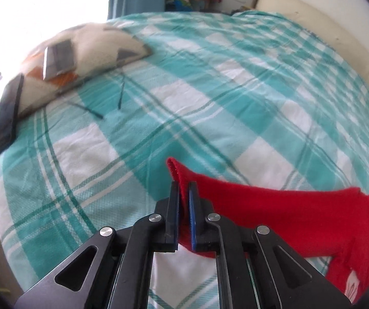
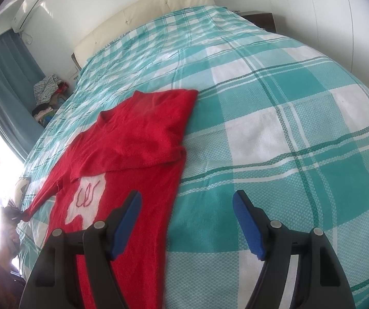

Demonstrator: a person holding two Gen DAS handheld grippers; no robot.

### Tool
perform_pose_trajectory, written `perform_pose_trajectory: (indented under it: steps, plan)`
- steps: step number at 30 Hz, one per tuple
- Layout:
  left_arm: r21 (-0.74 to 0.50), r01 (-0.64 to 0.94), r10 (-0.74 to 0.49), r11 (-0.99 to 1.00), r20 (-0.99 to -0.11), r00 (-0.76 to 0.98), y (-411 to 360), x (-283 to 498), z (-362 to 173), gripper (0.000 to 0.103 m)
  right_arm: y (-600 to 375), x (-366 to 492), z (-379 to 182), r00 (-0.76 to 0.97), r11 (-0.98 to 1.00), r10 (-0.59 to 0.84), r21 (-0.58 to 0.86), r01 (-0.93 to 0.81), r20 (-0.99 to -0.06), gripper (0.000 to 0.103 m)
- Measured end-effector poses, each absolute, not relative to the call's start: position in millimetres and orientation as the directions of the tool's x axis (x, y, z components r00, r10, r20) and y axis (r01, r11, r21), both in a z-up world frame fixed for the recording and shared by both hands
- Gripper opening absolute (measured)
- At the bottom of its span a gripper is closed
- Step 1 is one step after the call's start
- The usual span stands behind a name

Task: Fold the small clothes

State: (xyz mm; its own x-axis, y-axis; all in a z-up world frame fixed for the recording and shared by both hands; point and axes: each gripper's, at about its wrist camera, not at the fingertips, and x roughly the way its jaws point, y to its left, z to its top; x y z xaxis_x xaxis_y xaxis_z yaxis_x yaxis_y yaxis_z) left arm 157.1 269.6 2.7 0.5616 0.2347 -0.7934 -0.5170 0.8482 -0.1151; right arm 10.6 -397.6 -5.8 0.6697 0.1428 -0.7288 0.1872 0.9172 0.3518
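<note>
The left hand-held gripper (image 1: pixel 183 193) is clenched on the cuff of a sleeve of the small red knitted sweater (image 1: pixel 300 219), the blue-padded jaws pinching the fabric between them; the cuff's tip pokes up just past the fingertips, and the sleeve trails off to the right toward the sweater's body; the right hand-held gripper (image 2: pixel 187 206) is released, jaws spread wide, its left finger over the sweater's (image 2: pixel 143 139) lower body and its right finger over bare cover, so the garment's right edge lies between them; whether either finger touches cannot be told; the sweater lies on the bed with the teal and white checked cover (image 2: pixel 274 118), its top part folded down over the body, above a white patch with red stitching (image 2: pixel 87 197); a patterned cream cushion (image 1: pixel 86 59) rests near the bed's far left corner.
</note>
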Motion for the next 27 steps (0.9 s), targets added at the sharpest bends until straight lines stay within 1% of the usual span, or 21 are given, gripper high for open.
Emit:
perform_pose_trajectory:
  steps: [2,4,7,10,12,14,18,19,20,21,22,23,24,25,27]
  plan:
    - [-0.098,-0.404,0.196,0.909,-0.756,0.624,229.0,167.9,35.7,0.005,-395.9,13.1,-8.1,0.662,0.919,0.141,0.346,0.189,-0.736,0.073]
    - [-0.097,-0.282,0.127,0.955,-0.724,0.678,181.1,181.3,67.8,0.005,-394.1,14.7,-8.6,0.659,0.917,0.153,0.354,0.183,-0.736,0.073]
    - [-0.089,-0.092,0.008,0.992,-0.675,0.738,100.9,197.4,111.5,0.005,-390.2,14.1,-5.4,0.666,0.924,0.152,0.345,0.167,-0.73,0.073]
    - [-0.082,0.083,-0.116,0.993,-0.643,0.757,19.4,204.0,139.7,0.005,-391.5,11.7,-2.3,0.674,0.925,0.145,0.341,0.167,-0.724,0.073]
    - [-0.071,0.182,-0.185,0.981,-0.638,0.747,-31.0,203.2,147.7,0.005,-396.3,10.4,-1.2,0.679,0.917,0.149,0.357,0.176,-0.719,0.073]
    - [-0.048,0.259,-0.229,0.965,-0.64,0.733,-76.2,200.6,146.7,0.005,-400.8,9.2,-0.1,0.685,0.909,0.153,0.374,0.186,-0.712,0.073]
    - [-0.024,0.384,-0.302,0.923,-0.663,0.685,-148.3,196.1,124.0,0.005,-406.7,9.5,3.6,0.697,0.902,0.152,0.387,0.193,-0.701,0.073]
    - [-0.027,0.419,-0.324,0.907,-0.681,0.657,-162.4,196.1,114.1,0.012,-407.9,9.3,4.6,0.699,0.901,0.152,0.389,0.193,-0.698,0.073]
    - [-0.025,0.435,-0.327,0.9,-0.7,0.635,-174.0,195.3,103.7,0.015,-409.2,9.0,5.7,0.703,0.899,0.15,0.391,0.195,-0.696,0.073]
    - [-0.013,0.432,-0.308,0.902,-0.72,0.622,-181.2,195.6,93.9,0.035,-410.8,8.6,6.6,0.706,0.897,0.149,0.395,0.198,-0.693,0.073]
    - [0.003,0.414,-0.277,0.91,-0.738,0.615,-185.7,193.3,86.0,0.07,-412.4,8.2,7.3,0.708,0.895,0.15,0.399,0.199,-0.69,0.073]
    - [0.008,0.391,-0.256,0.92,-0.743,0.618,-183.8,190.3,79.7,0.083,-414.0,7.6,8.0,0.71,0.893,0.149,0.403,0.202,-0.688,0.073]
    - [0.005,0.37,-0.247,0.929,-0.736,0.63,-175.7,187.8,76.1,0.091,-415.8,6.5,8.8,0.713,0.89,0.149,0.408,0.206,-0.685,0.073]
    - [-0.003,0.355,-0.243,0.935,-0.735,0.633,-165.0,186.3,73.1,0.091,-417.7,5.1,9.8,0.717,0.886,0.15,0.415,0.209,-0.681,0.073]
    - [-0.01,0.313,-0.211,0.95,-0.759,0.616,-134.4,186.5,65.0,0.091,-421.7,3.3,11.8,0.722,0.878,0.152,0.428,0.215,-0.675,0.073]
